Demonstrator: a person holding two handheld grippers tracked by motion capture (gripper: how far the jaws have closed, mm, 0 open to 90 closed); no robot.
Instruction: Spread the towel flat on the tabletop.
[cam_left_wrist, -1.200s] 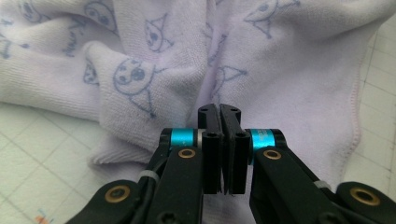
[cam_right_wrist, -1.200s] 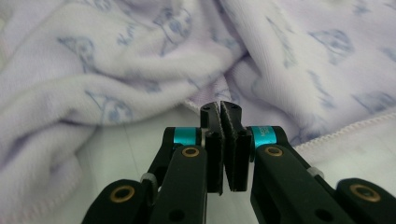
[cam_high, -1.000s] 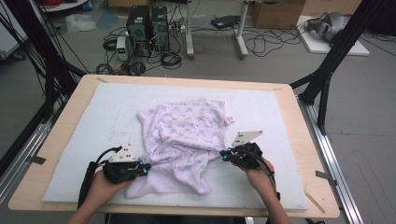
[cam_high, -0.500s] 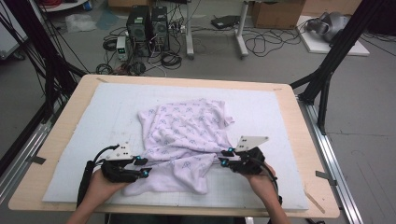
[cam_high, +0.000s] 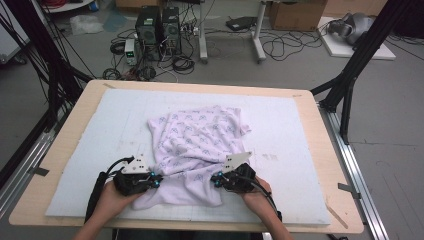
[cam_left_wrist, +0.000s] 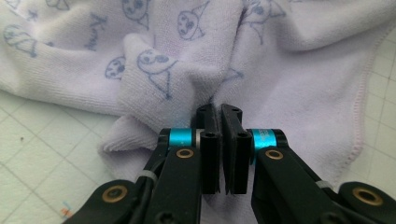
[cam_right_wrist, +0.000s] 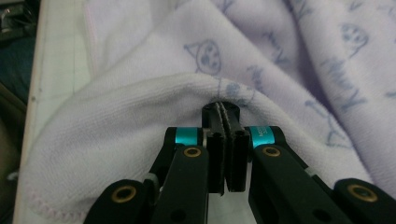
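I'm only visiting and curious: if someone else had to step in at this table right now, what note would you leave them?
Left hand-held gripper: jaws have just closed; shut, pinching a fold of the lilac terry towel with blue cartoon prints.
Right hand-held gripper: likewise just closed on a fold at the towel's near right part.
The towel lies crumpled mid-table on the pale blue gridded mat.
Done: both folds gripped.
Left: probably lift, spread flat, then fold; no neat fold shows yet.

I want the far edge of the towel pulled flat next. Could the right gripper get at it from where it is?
Probably yes: the right gripper would first have to release the towel; nothing stands between.
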